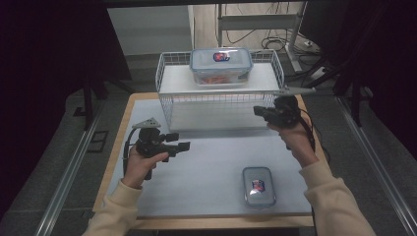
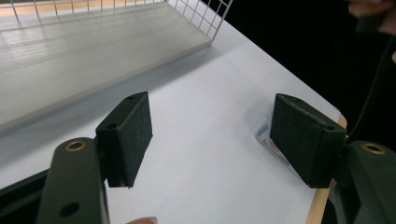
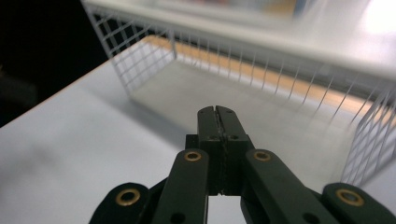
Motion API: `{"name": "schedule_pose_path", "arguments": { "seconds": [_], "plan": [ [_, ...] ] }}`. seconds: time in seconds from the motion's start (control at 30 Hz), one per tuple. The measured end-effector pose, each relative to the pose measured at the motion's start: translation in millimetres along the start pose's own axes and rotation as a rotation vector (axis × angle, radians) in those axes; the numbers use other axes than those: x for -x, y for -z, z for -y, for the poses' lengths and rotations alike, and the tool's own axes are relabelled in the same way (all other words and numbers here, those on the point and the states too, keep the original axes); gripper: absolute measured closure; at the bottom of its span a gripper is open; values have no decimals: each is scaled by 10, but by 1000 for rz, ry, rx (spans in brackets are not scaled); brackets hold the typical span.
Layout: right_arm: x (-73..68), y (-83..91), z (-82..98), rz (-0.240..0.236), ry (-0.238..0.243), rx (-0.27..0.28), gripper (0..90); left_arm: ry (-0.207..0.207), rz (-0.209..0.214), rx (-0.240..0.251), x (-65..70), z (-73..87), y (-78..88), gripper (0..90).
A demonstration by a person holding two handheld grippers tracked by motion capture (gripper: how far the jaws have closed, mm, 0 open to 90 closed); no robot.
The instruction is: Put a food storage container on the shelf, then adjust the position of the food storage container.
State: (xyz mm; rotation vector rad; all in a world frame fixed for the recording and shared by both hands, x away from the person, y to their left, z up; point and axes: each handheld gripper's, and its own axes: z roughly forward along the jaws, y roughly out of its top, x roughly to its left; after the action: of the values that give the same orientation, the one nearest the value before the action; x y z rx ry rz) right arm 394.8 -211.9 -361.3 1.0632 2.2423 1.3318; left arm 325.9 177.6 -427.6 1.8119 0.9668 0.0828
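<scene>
White wire rack (image 1: 219, 101) (box (image 1: 221, 65) on top) fronts the pinched-shut right gripper (image 1: 259, 111); left gripper (image 1: 183, 145) gapes wide, empty

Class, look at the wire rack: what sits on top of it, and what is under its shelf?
A lidded box with orange contents sits on the rack. The lower level looks bare, though the shelf covers its back part.

The high view looks forward and down on the table (image 1: 206, 162). Each gripper view sits low and close; both share the wire rack (image 1: 219, 93) at twelve o'clock.
</scene>
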Motion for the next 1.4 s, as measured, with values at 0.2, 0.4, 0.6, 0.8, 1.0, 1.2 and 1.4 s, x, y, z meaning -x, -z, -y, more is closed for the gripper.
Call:
{"name": "schedule_pose_path", "arguments": {
  "seconds": [0.2,0.4,0.6,0.8,1.0,1.2,1.4],
  "plan": [
    [29,131,525,-38,-22,-42,896,2,-15,-20,18,82,-68,293],
    [76,215,982,-39,-39,-74,895,3,-34,-36,15,165,-112,291],
    [116,239,1179,-44,-53,-91,895,-6,-43,-52,33,246,-134,290],
    [101,272,1226,-46,-38,-99,896,-18,-54,-66,47,303,-142,289],
    [81,419,1377,-38,-30,-133,896,-25,-60,-62,69,328,-97,288],
    [8,630,1789,-28,-9,-232,896,-18,-57,-70,51,364,-91,287],
    [-117,719,2003,-40,34,-298,896,-17,-56,-70,64,376,-81,287]
  ]
}}
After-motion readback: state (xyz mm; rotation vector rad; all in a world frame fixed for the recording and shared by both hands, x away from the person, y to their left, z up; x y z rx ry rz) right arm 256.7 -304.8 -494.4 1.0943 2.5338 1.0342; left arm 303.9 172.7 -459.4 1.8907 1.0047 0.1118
